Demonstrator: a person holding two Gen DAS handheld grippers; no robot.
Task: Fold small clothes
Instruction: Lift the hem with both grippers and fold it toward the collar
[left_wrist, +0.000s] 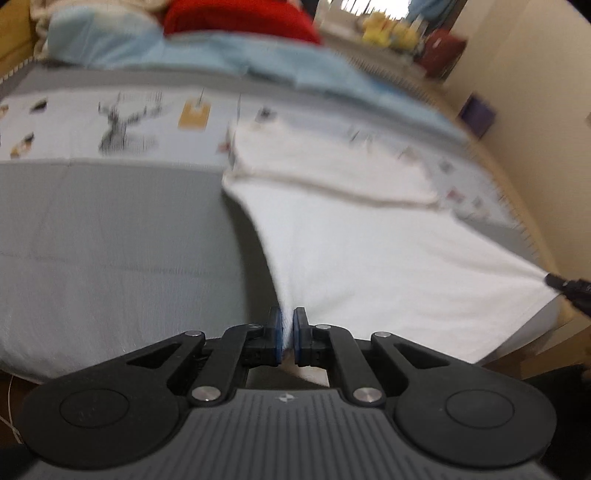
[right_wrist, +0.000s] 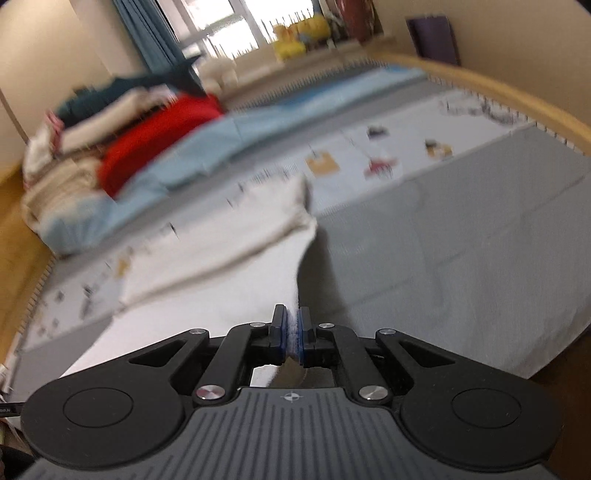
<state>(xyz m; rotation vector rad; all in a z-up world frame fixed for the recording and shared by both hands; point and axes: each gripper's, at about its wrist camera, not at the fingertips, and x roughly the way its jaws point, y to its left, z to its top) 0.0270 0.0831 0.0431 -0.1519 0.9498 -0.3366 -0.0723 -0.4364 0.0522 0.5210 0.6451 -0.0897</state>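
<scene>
A white garment (left_wrist: 388, 258) lies spread on the grey bed cover, its far part folded over with a cream hem. My left gripper (left_wrist: 287, 332) is shut on the garment's near left corner. The tip of my right gripper (left_wrist: 569, 286) shows at the right edge, on the garment's other near corner. In the right wrist view the same white garment (right_wrist: 207, 280) stretches away to the left, and my right gripper (right_wrist: 293, 332) is shut on its near corner. Both views are blurred by motion.
A patterned sheet (left_wrist: 129, 122) and a light blue blanket (left_wrist: 229, 62) lie further up the bed. A pile of clothes with a red piece (right_wrist: 155, 144) sits at the head. A wooden bed rail (right_wrist: 517, 96) and wall run along the far side.
</scene>
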